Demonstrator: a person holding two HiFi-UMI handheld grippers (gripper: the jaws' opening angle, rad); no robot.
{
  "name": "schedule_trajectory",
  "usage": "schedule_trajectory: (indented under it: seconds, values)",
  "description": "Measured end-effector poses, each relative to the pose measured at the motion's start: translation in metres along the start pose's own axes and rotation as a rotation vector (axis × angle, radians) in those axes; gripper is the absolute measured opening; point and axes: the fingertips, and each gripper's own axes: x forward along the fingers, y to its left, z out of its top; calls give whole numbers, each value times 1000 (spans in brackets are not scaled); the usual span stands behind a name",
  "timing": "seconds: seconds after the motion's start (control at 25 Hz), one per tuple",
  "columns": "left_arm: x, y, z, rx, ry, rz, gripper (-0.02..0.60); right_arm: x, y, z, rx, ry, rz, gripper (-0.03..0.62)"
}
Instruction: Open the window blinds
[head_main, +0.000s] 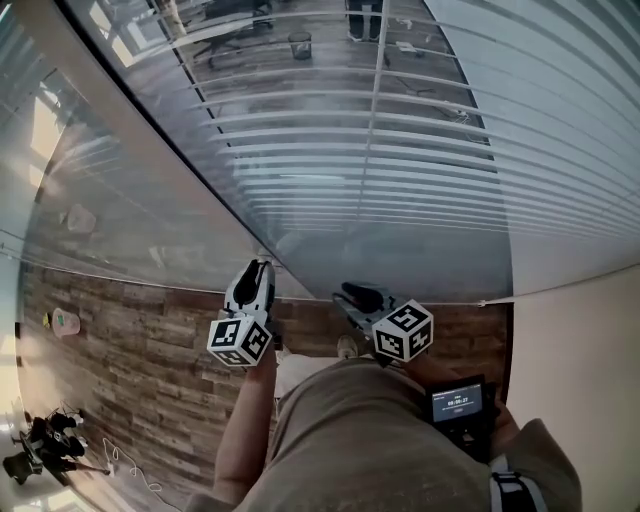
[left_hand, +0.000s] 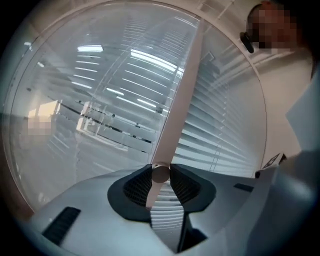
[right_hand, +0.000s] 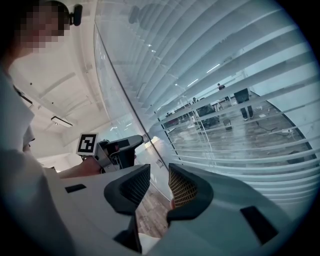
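White slatted blinds (head_main: 400, 170) hang over the glass in front of me, slats partly tilted so an office shows through. My left gripper (head_main: 258, 266) points at their left edge. In the left gripper view it (left_hand: 160, 180) is shut on the bottom end of the pale blinds wand (left_hand: 179, 100), which runs up and to the right past the blinds (left_hand: 225, 130). My right gripper (head_main: 350, 293) hovers beside it, lower right. In its own view it (right_hand: 159, 182) stands open with nothing between the pads, next to the blinds (right_hand: 225, 75), and the left gripper (right_hand: 131, 142) shows to its left.
A bare glass partition (head_main: 120, 200) continues to the left of the blinds. Wood-plank floor (head_main: 130, 340) lies below, with cables and dark gear (head_main: 45, 445) at the lower left. A plain wall (head_main: 580, 340) stands at the right. A small screen device (head_main: 458, 400) hangs at the person's waist.
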Motion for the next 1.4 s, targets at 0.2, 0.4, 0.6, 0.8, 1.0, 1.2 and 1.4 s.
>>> schedule_trajectory:
  seconds: [0.2,0.4,0.6,0.8,1.0,1.2,1.4]
  values:
    - [0,-3,3,145,21,24,129,0,0,3,3,1,-4,108]
    - [-2,-9,-5,307,47,54,129,-3,-3,-5,6,-1,-3,109]
    - [2,-6,0,407,63,70,129,2,-3,2,6,0,0,108]
    - [2,-11,-4,548,77,77,129,0,-3,-1,6,-2,0,108]
    - [1,-13,-6,647,90,97,129,-2,-3,-1,6,-7,1,108]
    - [-1,-8,-9,427,81,80,135,-1,-3,1,12,-8,-2,109]
    - [-6,2,-1,-165,-34,-46,158,-4,-3,-1,21,-8,-8,107]
